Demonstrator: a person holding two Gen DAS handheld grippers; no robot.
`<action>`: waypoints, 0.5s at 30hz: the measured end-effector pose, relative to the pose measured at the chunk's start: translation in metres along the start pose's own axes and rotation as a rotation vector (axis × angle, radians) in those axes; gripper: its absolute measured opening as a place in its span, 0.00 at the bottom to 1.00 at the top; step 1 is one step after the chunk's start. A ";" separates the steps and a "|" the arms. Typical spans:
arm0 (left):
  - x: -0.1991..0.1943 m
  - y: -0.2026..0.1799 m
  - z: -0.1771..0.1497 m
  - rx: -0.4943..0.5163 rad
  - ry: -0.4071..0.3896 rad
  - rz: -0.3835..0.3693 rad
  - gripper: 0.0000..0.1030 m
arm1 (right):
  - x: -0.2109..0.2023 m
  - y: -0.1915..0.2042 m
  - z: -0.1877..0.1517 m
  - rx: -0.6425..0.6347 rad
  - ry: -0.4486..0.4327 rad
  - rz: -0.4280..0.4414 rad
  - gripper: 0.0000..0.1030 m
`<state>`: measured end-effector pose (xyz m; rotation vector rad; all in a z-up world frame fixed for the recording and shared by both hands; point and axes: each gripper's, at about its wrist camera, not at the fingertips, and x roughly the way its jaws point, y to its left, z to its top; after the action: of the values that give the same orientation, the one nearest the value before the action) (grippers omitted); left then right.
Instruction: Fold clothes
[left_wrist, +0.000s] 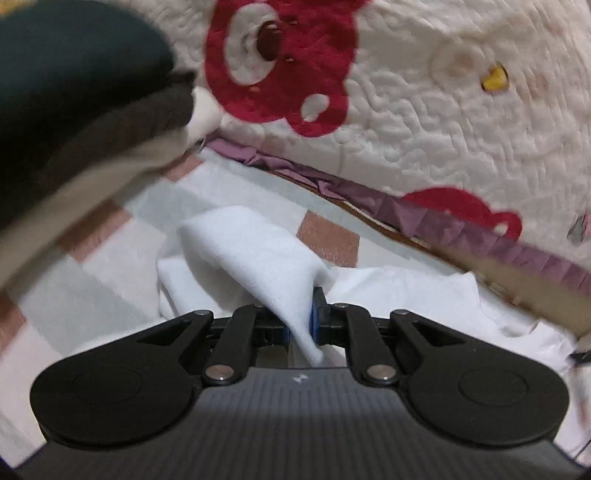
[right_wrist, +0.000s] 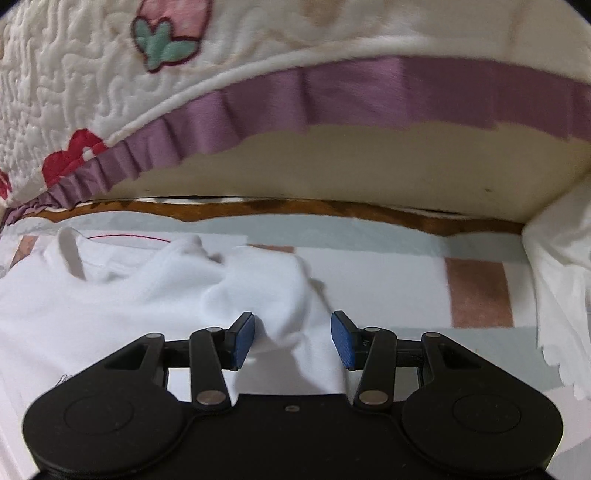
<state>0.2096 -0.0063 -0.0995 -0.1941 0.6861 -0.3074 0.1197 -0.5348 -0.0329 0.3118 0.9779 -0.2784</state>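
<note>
Left wrist view: our left gripper (left_wrist: 301, 319) is clamped on a flap of the white garment (left_wrist: 255, 251), which peaks up from the checked sheet (left_wrist: 110, 258) where the rest of it lies. A stack of folded clothes (left_wrist: 74, 92) sits close at upper left, and the quilt (left_wrist: 424, 129) with red bears rises behind.

In the right wrist view our right gripper (right_wrist: 293, 338) stands with its jaws apart, straddling a raised ridge of the same white cloth (right_wrist: 147, 295); we cannot tell whether the pads touch the fabric, but they do not press it. The collar lies at the far left of that view.

We judge we are mid-fold, one corner held and the other not yet taken. The risks as we see them: if the left side travels on while the right has no hold, the fold will run crooked and drag the garment across the sheet. The left hold looks thin, near the edge of the flap, so it may slip out. Closing the right jaws on that ridge may catch two layers and bunch the fold.
</note>
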 end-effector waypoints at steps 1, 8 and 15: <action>0.000 -0.006 0.001 0.037 -0.009 0.011 0.09 | 0.000 -0.007 -0.004 0.028 -0.011 0.003 0.50; 0.005 0.020 0.008 -0.056 0.081 0.022 0.10 | -0.002 -0.038 -0.014 0.040 0.031 -0.110 0.55; 0.001 0.050 0.021 -0.090 0.039 0.100 0.08 | -0.015 -0.066 -0.022 0.139 -0.037 0.016 0.54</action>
<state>0.2349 0.0420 -0.0976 -0.2394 0.7464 -0.1847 0.0710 -0.5859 -0.0405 0.4401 0.9206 -0.3372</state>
